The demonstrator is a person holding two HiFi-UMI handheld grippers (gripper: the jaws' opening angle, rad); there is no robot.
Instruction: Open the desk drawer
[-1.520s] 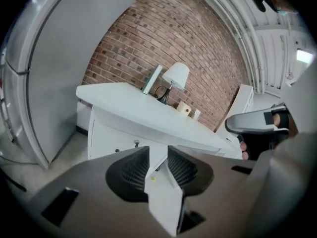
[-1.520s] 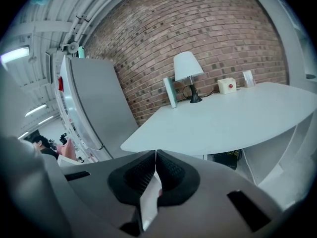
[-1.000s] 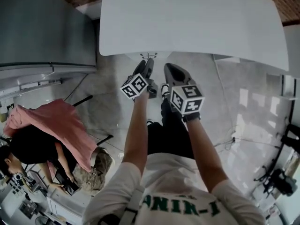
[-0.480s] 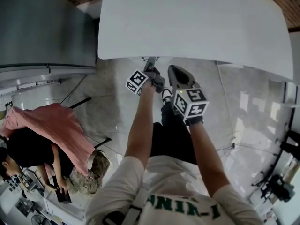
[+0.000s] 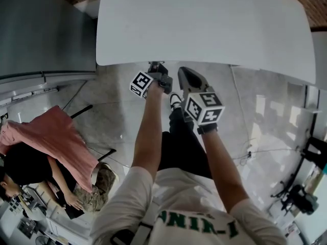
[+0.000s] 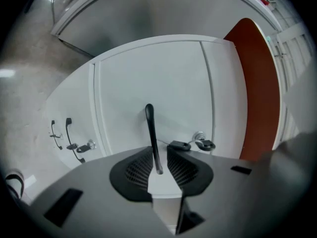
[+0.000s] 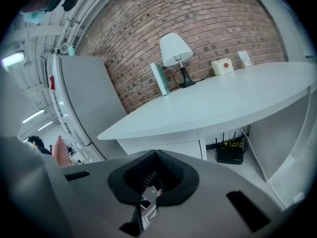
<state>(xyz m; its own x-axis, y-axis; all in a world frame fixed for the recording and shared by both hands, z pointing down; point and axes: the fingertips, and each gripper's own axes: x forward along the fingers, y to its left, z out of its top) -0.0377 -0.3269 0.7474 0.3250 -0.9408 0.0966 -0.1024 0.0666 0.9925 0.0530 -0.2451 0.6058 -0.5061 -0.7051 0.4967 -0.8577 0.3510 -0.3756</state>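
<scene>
The white drawer front (image 6: 148, 78) fills the left gripper view, with a thin black bar handle (image 6: 150, 130) standing on it. My left gripper (image 6: 158, 157) has that handle between its ribbed pads (image 6: 136, 168). Its jaws are closing, and a narrow gap still shows on the right side of the bar. In the head view the left gripper (image 5: 156, 69) reaches under the front edge of the white desk top (image 5: 204, 24). My right gripper (image 5: 187, 76) hovers beside it, a little short of the desk edge. The right gripper (image 7: 155, 151) has its tips together and holds nothing.
A key with a black fob (image 6: 198, 144) hangs in the drawer's lock. A neighbouring unit has handles (image 6: 69, 138) and another key. On the desk stand a lamp (image 7: 176, 51) and a small box (image 7: 221, 66); a router (image 7: 230, 155) lies beneath. A seated person under pink cloth (image 5: 56, 137) is at left.
My left gripper has gone forward under the desk edge and rolled, its marker cube turning. The right gripper has stayed almost where it was.
</scene>
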